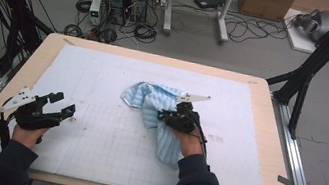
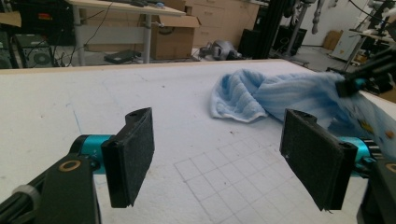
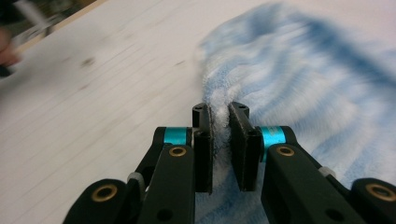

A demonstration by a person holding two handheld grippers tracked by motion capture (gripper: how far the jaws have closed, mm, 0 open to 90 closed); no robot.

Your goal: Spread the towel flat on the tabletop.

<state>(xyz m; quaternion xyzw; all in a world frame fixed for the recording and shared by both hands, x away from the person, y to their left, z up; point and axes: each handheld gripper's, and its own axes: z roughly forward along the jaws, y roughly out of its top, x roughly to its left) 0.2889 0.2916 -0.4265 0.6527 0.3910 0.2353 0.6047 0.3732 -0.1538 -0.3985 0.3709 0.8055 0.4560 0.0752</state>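
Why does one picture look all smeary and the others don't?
The right gripper view is smeared: the towel and the white mat streak, while the right gripper, shut on a towel fold, looks sharp. The left gripper view is crisp up close, its open fingers clear, the room behind softer. The high view is evenly lit, with faint shadows and no glare.

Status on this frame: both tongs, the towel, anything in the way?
Right tongs shut on a fold of the blue towel. Left tongs open, empty, off to the side. Towel bunched on the white mat. Nothing in the way.
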